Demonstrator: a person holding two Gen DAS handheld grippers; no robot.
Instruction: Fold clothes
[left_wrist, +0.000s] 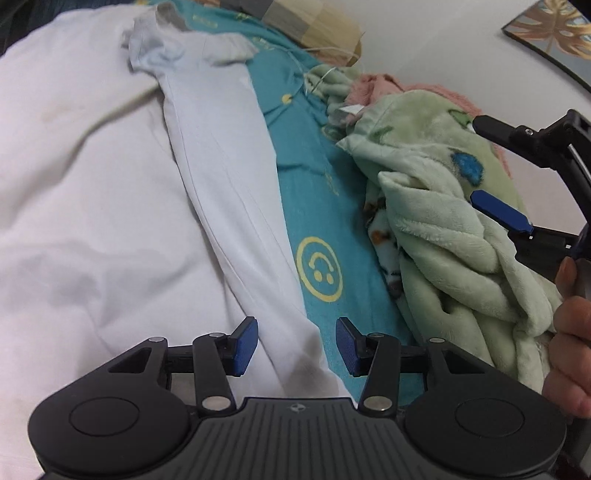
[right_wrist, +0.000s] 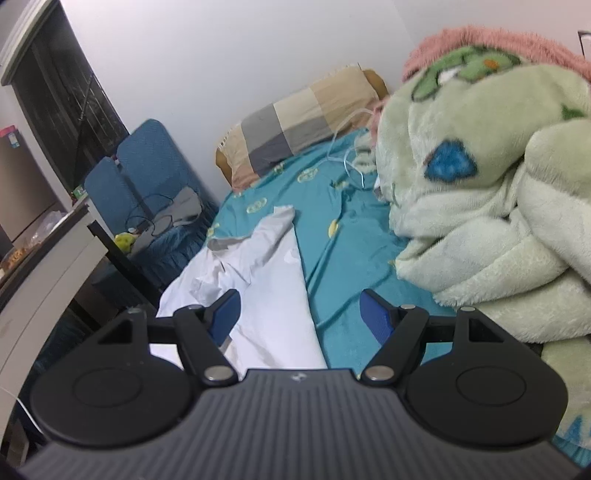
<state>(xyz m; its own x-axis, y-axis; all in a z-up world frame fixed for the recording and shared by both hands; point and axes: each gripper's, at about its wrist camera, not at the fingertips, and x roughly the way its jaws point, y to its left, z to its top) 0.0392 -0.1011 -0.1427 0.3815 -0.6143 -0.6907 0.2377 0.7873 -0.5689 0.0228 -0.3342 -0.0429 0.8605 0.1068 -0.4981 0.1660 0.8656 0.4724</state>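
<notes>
A white T-shirt (left_wrist: 221, 155) lies on the teal bedsheet (left_wrist: 314, 192), folded lengthwise into a long strip with a sleeve bunched at the far end. My left gripper (left_wrist: 297, 345) is open just above the near hem of the shirt, nothing between its blue pads. The right gripper (left_wrist: 491, 177) shows at the right edge of the left wrist view, open over the green blanket. In the right wrist view the right gripper (right_wrist: 301, 317) is open above the shirt (right_wrist: 273, 266), straddling its right edge, holding nothing.
A crumpled green fleece blanket (left_wrist: 443, 221) is heaped to the right of the shirt, with a pink blanket (right_wrist: 480, 40) behind it. A checked pillow (right_wrist: 295, 118) lies at the head of the bed. A blue chair (right_wrist: 147, 177) and a white desk (right_wrist: 55, 258) stand left of the bed.
</notes>
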